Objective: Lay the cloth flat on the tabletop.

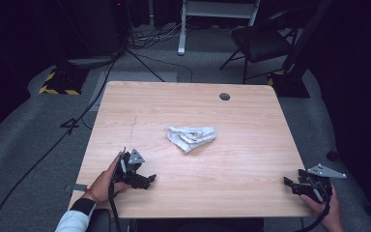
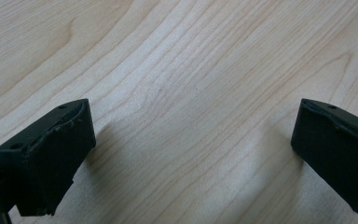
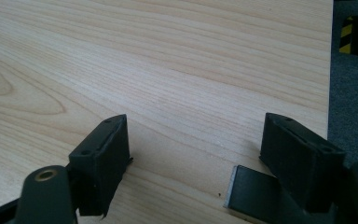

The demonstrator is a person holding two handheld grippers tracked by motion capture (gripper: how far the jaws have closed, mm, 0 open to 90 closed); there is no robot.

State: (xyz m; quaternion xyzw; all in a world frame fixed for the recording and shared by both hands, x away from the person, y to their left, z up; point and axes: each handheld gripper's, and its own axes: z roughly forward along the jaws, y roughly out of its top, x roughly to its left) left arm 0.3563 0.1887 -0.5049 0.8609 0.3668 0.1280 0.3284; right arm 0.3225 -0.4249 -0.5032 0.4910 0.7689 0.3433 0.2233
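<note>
1. White cloth (image 1: 192,137) lies crumpled mid-worktop (image 1: 251,159), its long axis running roughly left to right.
2. Left hand-held gripper (image 1: 147,181) sits at the near-left, jaws spread wide, nothing between them; the cloth lies ahead and to its right.
3. Right hand-held gripper (image 1: 290,184) rests at the near-right corner, jaws also apart and empty.
4. Left looks nearer, so I'd expect it to lead.

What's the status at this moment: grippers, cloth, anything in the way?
Left gripper open, empty, near table's front-left. Right gripper open, empty, front-right edge. White cloth crumpled mid-table, untouched. Nothing between grippers and cloth.
</note>
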